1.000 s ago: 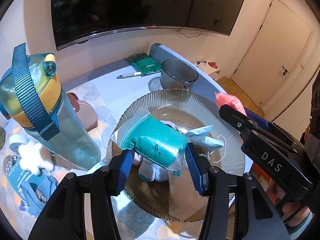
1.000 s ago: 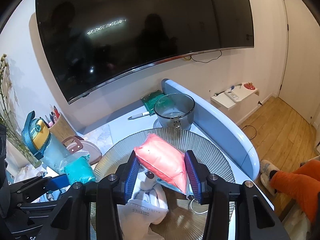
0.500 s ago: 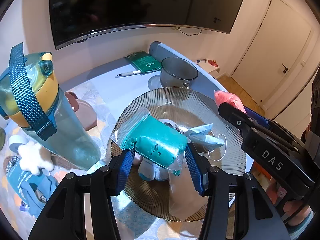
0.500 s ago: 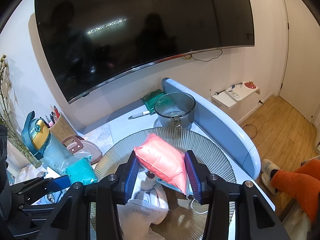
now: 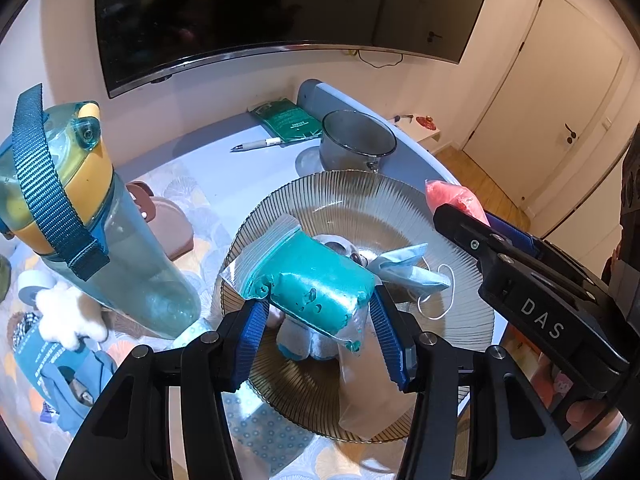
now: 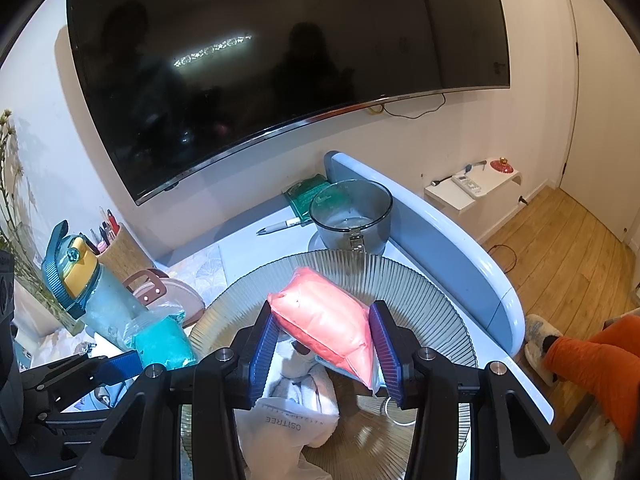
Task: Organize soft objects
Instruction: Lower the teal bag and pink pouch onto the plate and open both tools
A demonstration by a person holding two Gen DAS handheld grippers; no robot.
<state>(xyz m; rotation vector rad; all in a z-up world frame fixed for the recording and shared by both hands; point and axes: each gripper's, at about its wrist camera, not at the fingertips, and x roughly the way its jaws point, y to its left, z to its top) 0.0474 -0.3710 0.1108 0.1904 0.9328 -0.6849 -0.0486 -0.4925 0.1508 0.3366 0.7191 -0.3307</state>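
- Left tongs (image 5: 316, 320): clenched on a zip bag of teal putty (image 5: 312, 284), held above the near part of the ribbed glass plate (image 5: 352, 196). The blue pads press the lump's two sides; the clear bag mouth sticks up and back, unsupported.
- Right tongs (image 6: 324, 344): clenched on a sealed bag of pink putty (image 6: 324, 320), also held over the plate, tilted with its far end higher.
- Handling, judged: both bags look soft and dough-like, moderately heavy for their size. The film is slick, so the fill may creep between the pads. Best hold is across the thick middle of the lump, not the empty film, which would fold and slip.
- Below the tongs, on the plate: a small plush toy (image 5: 304, 340), a white cloth pouch (image 6: 288, 424) printed with lettering, a clear bag with brownish contents (image 5: 368, 392), and a pale blue face mask (image 5: 412, 272) with white ear loops. All light and limp; each would drape when lifted.
- Left of the plate on the bench (image 5: 208, 152): a blue water bottle (image 5: 104, 240) with a strap, close enough to be knocked by a wide swing.
- Further back: a grey glass mug (image 5: 356, 144), a pen (image 5: 260, 145), a green packet (image 5: 292, 120).
- Farthest: a wall-mounted television (image 6: 280, 60).
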